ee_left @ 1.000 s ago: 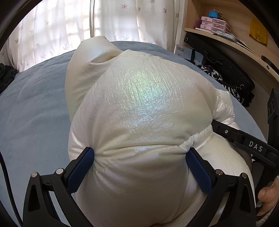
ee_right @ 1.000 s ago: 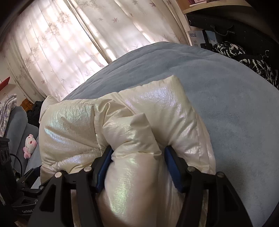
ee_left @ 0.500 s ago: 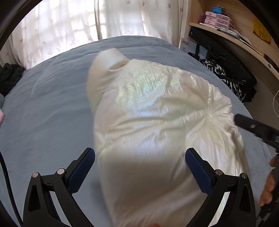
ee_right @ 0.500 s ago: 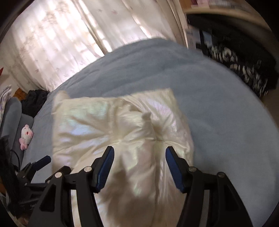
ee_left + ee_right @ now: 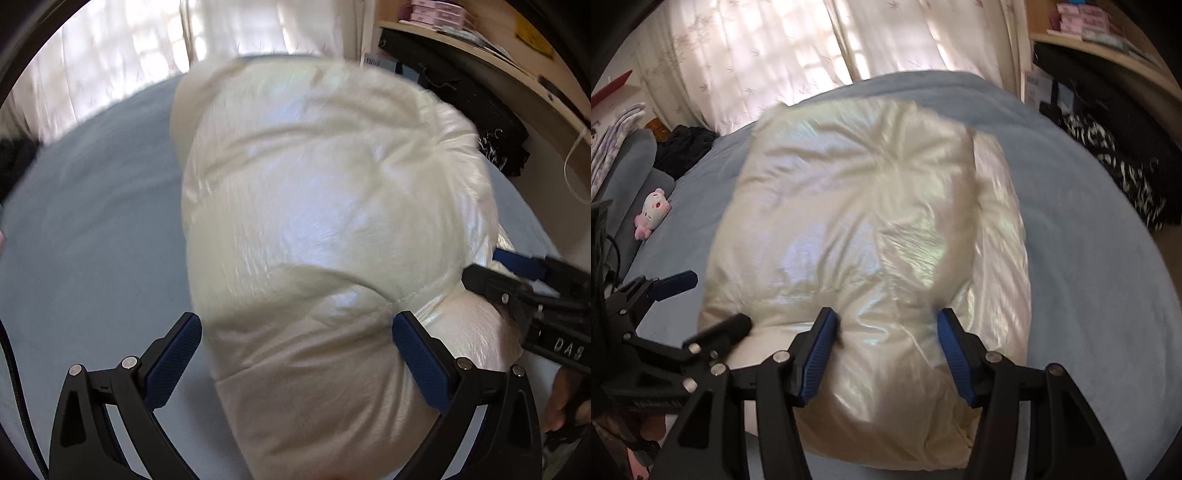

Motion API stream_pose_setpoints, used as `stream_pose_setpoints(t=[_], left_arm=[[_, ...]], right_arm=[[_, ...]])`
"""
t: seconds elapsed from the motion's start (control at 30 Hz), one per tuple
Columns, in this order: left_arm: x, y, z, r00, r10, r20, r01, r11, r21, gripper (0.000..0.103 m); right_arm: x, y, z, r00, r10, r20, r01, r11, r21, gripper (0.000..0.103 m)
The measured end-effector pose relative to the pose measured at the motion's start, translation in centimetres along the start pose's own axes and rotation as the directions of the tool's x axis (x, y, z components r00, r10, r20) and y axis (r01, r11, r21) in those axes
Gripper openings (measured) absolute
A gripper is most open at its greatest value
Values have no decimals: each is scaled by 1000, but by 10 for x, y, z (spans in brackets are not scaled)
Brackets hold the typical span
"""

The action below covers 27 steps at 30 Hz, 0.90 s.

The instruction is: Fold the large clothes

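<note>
Gripping near hem: puffy white jacket (image 5: 864,229) was pinched between right gripper (image 5: 886,354) pads, bunched between left gripper (image 5: 295,354) fingers, pinch unclear, likely to flatten it on the bed (image 5: 1108,295).

A pearly cream-white puffer jacket (image 5: 864,236) is shimmering with faint green and pink iridescence across the middle of the frame. Under it, the bed (image 5: 1089,295) is showing a plain dusty blue cover. Along the top, the curtains (image 5: 768,62) are glowing white with a scattered pale pink sprig print. At the lower edge, the right claw (image 5: 886,352) is showing black arms and ribbed dark blue pads, and the left claw (image 5: 295,360) is wearing the same black and blue. At the left edge a white and pink plush toy (image 5: 653,212) is lying. At the right, a black-and-white patterned cloth (image 5: 1123,173) is hanging below a light wooden shelf (image 5: 1108,40) bearing pink boxes (image 5: 1082,16).
</note>
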State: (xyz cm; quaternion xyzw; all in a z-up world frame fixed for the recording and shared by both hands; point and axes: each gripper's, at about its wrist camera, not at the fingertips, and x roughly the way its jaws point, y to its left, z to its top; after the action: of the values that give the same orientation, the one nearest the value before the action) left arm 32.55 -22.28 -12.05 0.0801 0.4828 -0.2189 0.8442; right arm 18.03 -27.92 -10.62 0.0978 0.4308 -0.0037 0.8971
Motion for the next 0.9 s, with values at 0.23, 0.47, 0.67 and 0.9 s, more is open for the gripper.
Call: stream_pose_setpoints(t=[0.23,0.47,0.67,0.9], left_arm=[[4,8,2,999,-41,-5,41,998,-49,102],[-15,33,11,997,-73,-26,71,994,-82,102],[-21,74,27,968,-241,-65,225,954,-198,102],[10,93,27,916,-377,-134,327,898,-295,102]], right_arm=[[5,2,-4,1000,-15,0,15,1000,-15,59],[-15,-20,18,998,39,-38,-36,996,76,76],[-40,-48,42,997,77,18,-78,987,138,103],[-25,-41,59,995,85,-46,-77,987,142,103]])
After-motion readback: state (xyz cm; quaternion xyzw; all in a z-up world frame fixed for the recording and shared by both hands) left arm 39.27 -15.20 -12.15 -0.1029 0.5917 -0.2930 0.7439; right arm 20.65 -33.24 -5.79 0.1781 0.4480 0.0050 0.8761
